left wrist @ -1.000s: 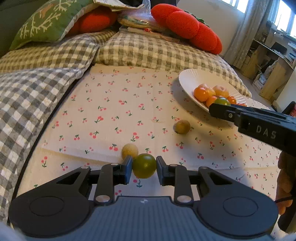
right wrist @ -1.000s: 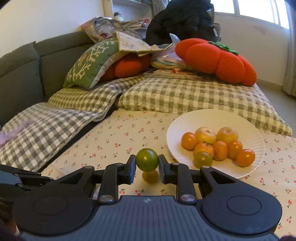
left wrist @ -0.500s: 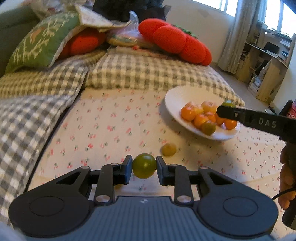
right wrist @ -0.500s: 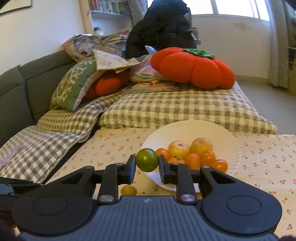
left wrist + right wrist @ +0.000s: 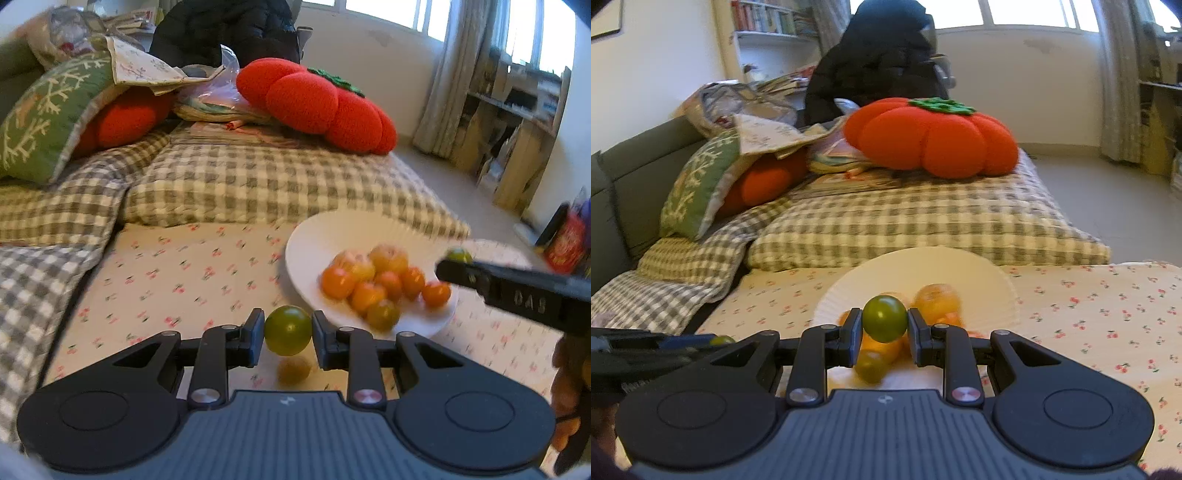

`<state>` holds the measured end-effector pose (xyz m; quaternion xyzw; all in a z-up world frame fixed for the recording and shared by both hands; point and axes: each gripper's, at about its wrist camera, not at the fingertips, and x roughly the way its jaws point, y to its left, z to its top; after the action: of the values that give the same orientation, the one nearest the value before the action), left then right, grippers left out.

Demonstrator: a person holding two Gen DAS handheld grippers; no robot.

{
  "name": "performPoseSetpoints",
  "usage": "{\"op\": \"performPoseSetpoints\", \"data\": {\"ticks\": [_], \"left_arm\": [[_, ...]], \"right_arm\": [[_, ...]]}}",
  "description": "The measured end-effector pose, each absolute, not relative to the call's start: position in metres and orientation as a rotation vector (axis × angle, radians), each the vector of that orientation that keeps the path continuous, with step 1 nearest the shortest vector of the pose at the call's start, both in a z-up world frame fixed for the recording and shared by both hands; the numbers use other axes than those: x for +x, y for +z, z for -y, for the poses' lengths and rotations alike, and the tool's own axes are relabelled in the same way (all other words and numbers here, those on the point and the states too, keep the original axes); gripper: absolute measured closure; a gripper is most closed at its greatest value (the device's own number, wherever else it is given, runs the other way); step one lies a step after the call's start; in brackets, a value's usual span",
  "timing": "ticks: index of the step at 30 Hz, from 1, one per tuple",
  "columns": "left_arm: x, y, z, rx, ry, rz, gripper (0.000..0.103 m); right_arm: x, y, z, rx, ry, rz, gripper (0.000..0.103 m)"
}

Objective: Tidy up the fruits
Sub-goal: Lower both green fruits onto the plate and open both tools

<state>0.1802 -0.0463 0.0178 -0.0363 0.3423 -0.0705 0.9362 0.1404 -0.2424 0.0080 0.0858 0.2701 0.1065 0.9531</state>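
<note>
My left gripper is shut on a green tomato, held above the cherry-print cloth, left of the white plate. A yellowish fruit lies on the cloth right below it. The plate holds several orange and yellow fruits and a green one. My right gripper is shut on another green tomato, just above the plate and its fruits. The right gripper also shows in the left wrist view, over the plate's right side.
Checked cushions lie behind the cloth. Red pumpkin pillows and a green pillow sit on them. A red package stands at the far right. The cherry cloth stretches right of the plate.
Both grippers moved forward and up toward the plate, each still holding its green tomato. The right gripper now hangs over the fruits on the plate.
</note>
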Motion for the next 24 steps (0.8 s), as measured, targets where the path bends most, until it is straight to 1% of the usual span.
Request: {"op": "performPoseSetpoints", "data": {"ticks": [9,16,24], "left_arm": [[0.218,0.009,0.021,-0.315,-0.230,-0.747,0.087],[0.247,0.006,0.046,-0.277,-0.264,-0.724,0.087],[0.293,-0.008,0.067,-0.271,-0.266,-0.745,0.086]], "right_arm": [[0.159,-0.003,0.270,0.283,0.194,-0.568,0.080],[0.176,-0.014,0.276,0.288,0.190,-0.602,0.080],[0.201,-0.034,0.298,0.395,0.159,-0.650,0.080]]}}
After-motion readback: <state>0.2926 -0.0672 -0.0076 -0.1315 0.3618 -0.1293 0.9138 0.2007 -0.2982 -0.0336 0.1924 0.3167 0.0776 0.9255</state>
